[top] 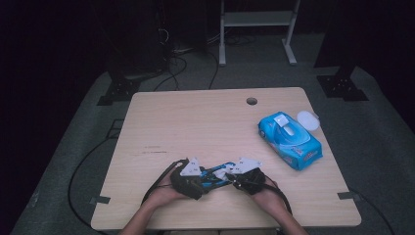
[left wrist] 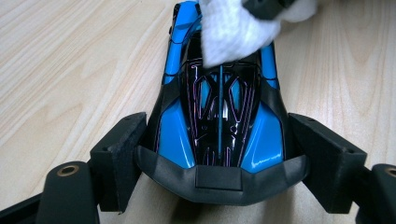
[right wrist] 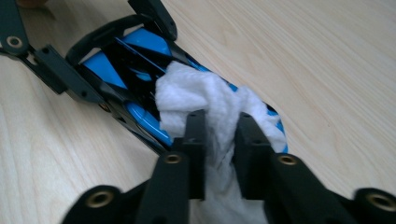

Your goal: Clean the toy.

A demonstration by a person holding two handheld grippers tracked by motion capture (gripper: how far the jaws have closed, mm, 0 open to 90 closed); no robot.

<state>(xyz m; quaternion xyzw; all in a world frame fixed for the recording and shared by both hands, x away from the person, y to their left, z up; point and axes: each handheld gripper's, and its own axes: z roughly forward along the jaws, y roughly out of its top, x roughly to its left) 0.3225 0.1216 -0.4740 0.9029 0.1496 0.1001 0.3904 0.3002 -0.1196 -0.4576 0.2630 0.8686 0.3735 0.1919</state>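
A blue and black toy car lies on the wooden table near its front edge. My left gripper is shut on the car's rear end, one jaw on each side. A white wipe is pinched in my right gripper, which presses it onto the car's front half. In the high view the two grippers face each other over the car, left gripper on the left, right gripper on the right.
A blue pack of wet wipes with its white lid open lies at the table's right side. A round cable hole is near the far edge. Cables trail off the table's front left.
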